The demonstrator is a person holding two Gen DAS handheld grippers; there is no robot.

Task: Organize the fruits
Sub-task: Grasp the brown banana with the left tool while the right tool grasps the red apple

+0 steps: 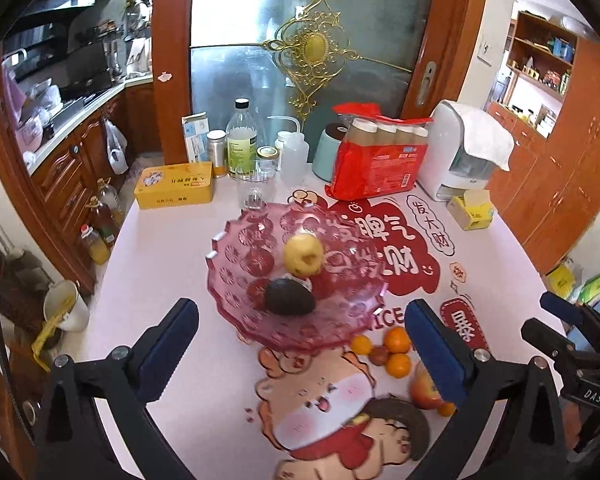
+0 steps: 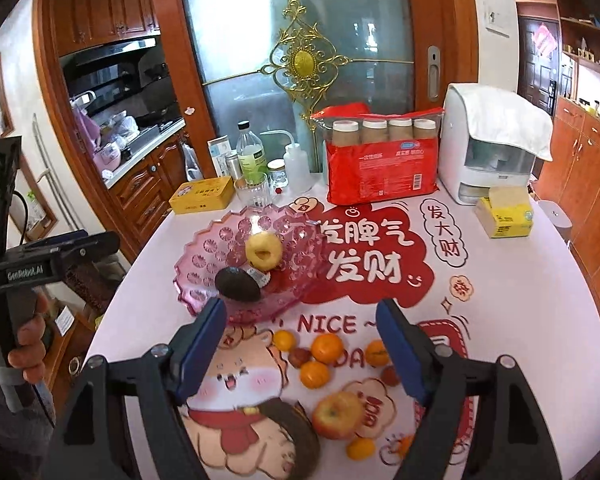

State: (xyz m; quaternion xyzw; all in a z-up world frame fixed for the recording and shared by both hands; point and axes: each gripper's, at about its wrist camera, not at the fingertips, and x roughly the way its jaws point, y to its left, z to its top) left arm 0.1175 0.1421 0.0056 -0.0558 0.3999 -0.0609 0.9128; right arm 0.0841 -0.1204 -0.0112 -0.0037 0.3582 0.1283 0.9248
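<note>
Behind the table stood a frosted glass door (image 2: 300, 60) with gold scrollwork in a brown wooden frame, and a kitchen counter ran off to the left. On the pale pink tablecloth (image 2: 500, 300), printed with red cartoon patches and Chinese characters, sat a pink translucent glass fruit bowl with a scalloped rim (image 1: 236, 264). Inside the bowl lay a yellow apple (image 1: 303, 255) and, just beside it on the near side, a dark avocado (image 1: 289, 297).

Near the front edge of the bowl, loose on the cloth, a cluster of small oranges (image 2: 327, 347) lay with a small dark red fruit (image 2: 299, 357) touching them. A red and yellow apple (image 2: 337, 415) rested closer to the camera, with another small orange (image 2: 360, 449) just beside it.

Along the back of the table were a yellow tin box (image 1: 175, 185), a clear bottle with a black cap (image 1: 242, 138), a red packet of four cups (image 2: 382, 156), a white appliance draped with a white cloth (image 2: 496, 136) and a yellow tissue pack (image 2: 504, 212).

The left gripper (image 1: 300, 340) hovered above the near edge of the bowl, its blue-padded jaws spread wide and holding nothing. The right gripper (image 2: 300, 352) hung over the loose oranges, its jaws likewise wide apart and empty.
</note>
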